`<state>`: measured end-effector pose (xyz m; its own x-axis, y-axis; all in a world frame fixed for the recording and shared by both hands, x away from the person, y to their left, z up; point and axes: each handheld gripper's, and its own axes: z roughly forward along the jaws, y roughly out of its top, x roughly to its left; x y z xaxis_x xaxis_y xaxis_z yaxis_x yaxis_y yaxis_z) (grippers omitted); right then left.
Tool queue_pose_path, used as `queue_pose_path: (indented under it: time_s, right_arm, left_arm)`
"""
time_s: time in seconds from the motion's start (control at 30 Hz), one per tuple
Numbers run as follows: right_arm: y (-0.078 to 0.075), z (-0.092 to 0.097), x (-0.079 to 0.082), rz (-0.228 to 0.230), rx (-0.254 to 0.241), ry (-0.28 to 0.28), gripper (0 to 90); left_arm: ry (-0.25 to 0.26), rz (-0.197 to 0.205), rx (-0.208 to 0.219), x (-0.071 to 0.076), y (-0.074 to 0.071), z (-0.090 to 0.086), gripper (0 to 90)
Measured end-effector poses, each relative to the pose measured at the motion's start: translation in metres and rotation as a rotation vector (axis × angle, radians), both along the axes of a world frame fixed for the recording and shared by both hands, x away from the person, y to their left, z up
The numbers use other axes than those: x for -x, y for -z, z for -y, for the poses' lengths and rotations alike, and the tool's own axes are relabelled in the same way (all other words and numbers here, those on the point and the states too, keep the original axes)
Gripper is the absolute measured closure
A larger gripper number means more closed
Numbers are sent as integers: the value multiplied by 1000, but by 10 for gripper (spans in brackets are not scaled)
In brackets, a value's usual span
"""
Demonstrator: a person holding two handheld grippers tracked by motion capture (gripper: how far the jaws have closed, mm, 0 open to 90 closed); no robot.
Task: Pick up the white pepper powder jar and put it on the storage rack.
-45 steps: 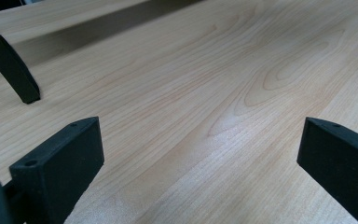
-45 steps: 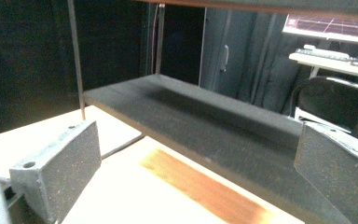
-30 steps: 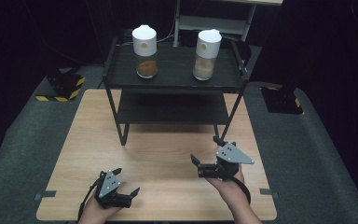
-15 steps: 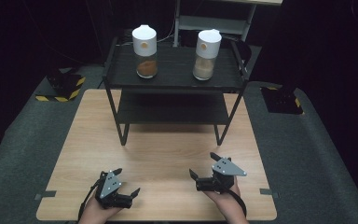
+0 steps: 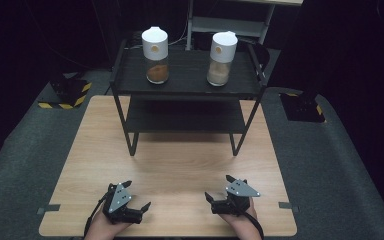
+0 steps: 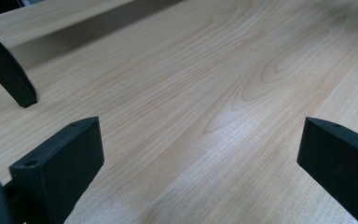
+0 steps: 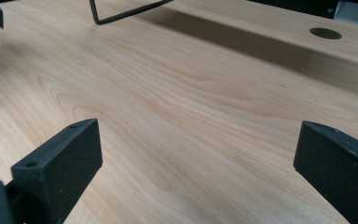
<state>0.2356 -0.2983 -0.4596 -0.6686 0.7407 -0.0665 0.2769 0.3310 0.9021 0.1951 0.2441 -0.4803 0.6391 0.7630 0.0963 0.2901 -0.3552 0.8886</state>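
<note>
Two grippers were held low at the near edge of the bench (image 5: 180, 165), well apart from the things on the rack (image 5: 187, 87) at its far side. At the left, the left gripper (image 5: 136, 196) was kept just above the wood with its jaws released and wide, nothing between them; bare grain was seen between them in the left gripper view. Farther off, the brown-filled jar (image 5: 156, 48) was stood upright on the rack's top shelf, left of the pale-filled jar (image 5: 222, 51), both untouched, probably staged there so that each could be reached by the gripper on its own side. At the right, the right gripper (image 5: 220, 191) was likewise held with jaws released and empty. Compared with a second earlier, the right gripper had been drawn nearer and lowered toward the bench edge, while the left had hardly been shifted.
</note>
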Motion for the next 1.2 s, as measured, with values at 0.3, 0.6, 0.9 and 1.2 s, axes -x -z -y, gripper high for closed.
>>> queue_pose_path:
  time_s: [0.3, 0.6, 0.9, 1.2]
  right_arm:
    - [7, -1, 0, -22, 36, -4, 23]
    - [7, 0, 8, 11, 85, -9, 23]
    - [8, 5, 12, 21, 74, -10, 23]
    - [7, 2, 15, 25, 97, -6, 23]
  left_arm:
    - [-14, 3, -6, 1, 0, 4, 6]
    - [-22, 1, -39, 1, -2, 10, 6]
    - [-22, 23, -83, 5, -3, 17, 6]
    - [-8, 30, -80, 7, -2, 15, 9]
